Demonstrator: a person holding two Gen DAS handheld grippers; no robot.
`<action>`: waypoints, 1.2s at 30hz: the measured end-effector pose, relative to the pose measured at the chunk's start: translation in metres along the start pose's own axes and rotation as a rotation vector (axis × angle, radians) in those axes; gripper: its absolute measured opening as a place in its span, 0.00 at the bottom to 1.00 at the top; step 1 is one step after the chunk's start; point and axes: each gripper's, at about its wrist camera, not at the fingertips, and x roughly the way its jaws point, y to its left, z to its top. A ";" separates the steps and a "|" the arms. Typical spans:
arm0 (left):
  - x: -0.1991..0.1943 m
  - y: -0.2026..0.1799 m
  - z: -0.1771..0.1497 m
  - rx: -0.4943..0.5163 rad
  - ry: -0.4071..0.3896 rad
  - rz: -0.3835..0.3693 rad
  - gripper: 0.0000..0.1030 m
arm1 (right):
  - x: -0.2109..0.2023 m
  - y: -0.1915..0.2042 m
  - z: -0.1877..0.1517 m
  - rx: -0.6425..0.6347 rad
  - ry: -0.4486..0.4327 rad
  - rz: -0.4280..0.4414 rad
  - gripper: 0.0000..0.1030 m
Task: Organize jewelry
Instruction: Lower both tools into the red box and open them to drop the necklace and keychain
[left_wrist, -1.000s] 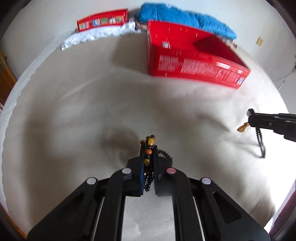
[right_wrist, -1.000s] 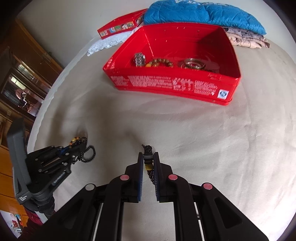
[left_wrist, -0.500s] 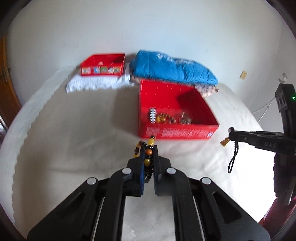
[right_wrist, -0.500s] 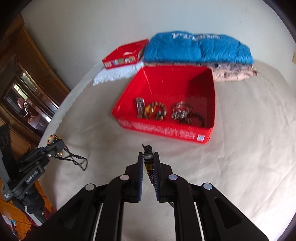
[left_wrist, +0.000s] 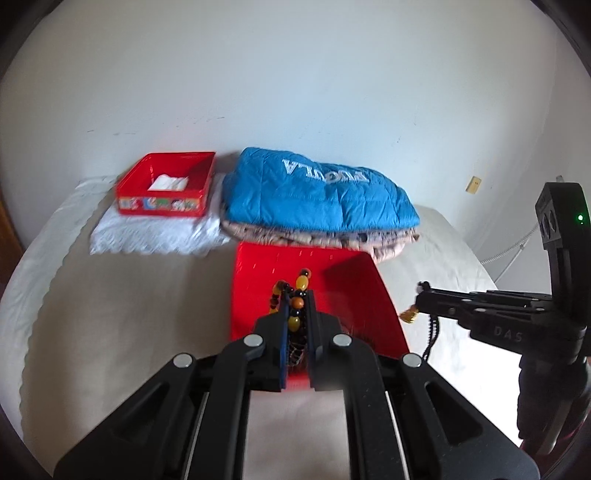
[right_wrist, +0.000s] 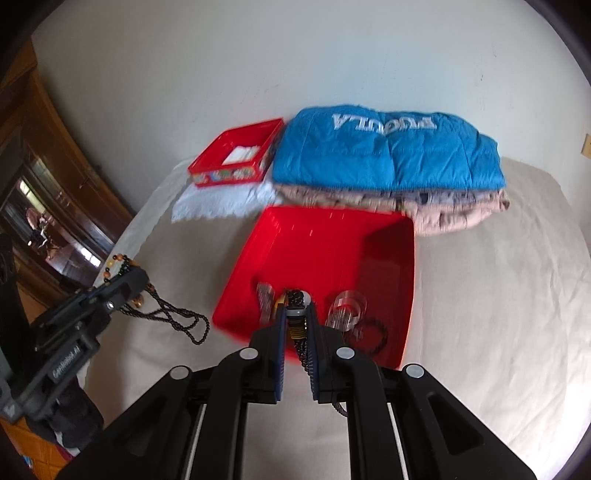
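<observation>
My left gripper (left_wrist: 296, 306) is shut on an amber-and-black bead necklace (left_wrist: 295, 314), held up over the near part of the big red box (left_wrist: 310, 266). In the right wrist view that necklace (right_wrist: 173, 317) dangles from the left gripper (right_wrist: 123, 275), left of the red box (right_wrist: 317, 236). My right gripper (right_wrist: 296, 317) is shut on a black bead strand with a gold cap (right_wrist: 296, 330) above the box's near edge. In the left wrist view that strand (left_wrist: 430, 332) hangs from the right gripper (left_wrist: 419, 291), right of the box. Bracelets (right_wrist: 347, 310) lie in the box.
A small red tin (left_wrist: 166, 188) sits on a white lace cloth (left_wrist: 155, 232) at the back left. A folded blue jacket (left_wrist: 317, 199) on folded fabric lies behind the big box. Beige bedding (right_wrist: 480, 295) surrounds everything. A wooden cabinet (right_wrist: 48, 184) stands at the left.
Both grippers have risen and moved toward the big red box, keeping their strands. The box now sits right under both sets of fingertips.
</observation>
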 end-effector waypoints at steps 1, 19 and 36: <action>0.009 -0.002 0.005 0.003 0.004 -0.004 0.05 | 0.008 -0.004 0.010 0.008 -0.001 0.001 0.10; 0.180 0.020 0.004 -0.007 0.232 0.045 0.07 | 0.153 -0.047 0.047 0.045 0.129 -0.041 0.21; 0.130 0.036 -0.013 -0.037 0.168 0.127 0.64 | 0.104 -0.044 0.014 0.009 0.033 -0.116 0.66</action>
